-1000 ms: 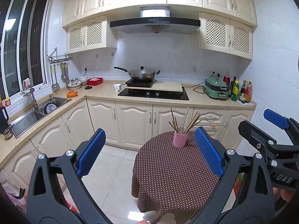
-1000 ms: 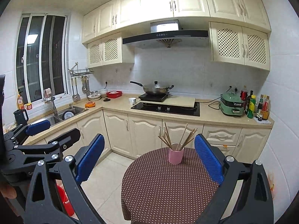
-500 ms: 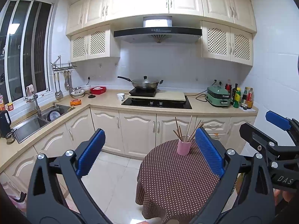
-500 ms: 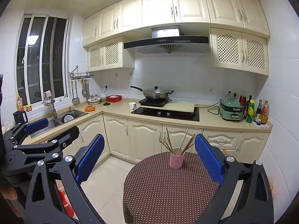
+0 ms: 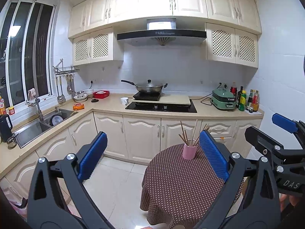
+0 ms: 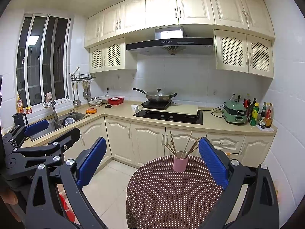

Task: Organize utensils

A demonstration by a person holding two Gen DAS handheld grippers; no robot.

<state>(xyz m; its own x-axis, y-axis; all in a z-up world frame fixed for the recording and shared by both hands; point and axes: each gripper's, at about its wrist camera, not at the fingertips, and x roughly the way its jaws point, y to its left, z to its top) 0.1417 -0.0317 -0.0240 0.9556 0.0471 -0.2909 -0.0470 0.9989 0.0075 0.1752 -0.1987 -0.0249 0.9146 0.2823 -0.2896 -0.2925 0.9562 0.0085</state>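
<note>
Hovering w/ jaws spread wide, empty: left gripper (image 5: pixel 153 159) & right gripper (image 6: pixel 152 161). Pink cup (image 6: pixel 180 164) w/ chopsticks (image 6: pixel 187 143) upright on polka-dot round table (image 6: pixel 167 194), far side.

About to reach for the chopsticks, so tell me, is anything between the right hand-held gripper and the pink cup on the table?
Nothing visible blocks it. The right hand-held gripper is open, and only bare dotted tablecloth lies before the pink cup holding the chopsticks. The left hand-held gripper sits off to the side.
</note>
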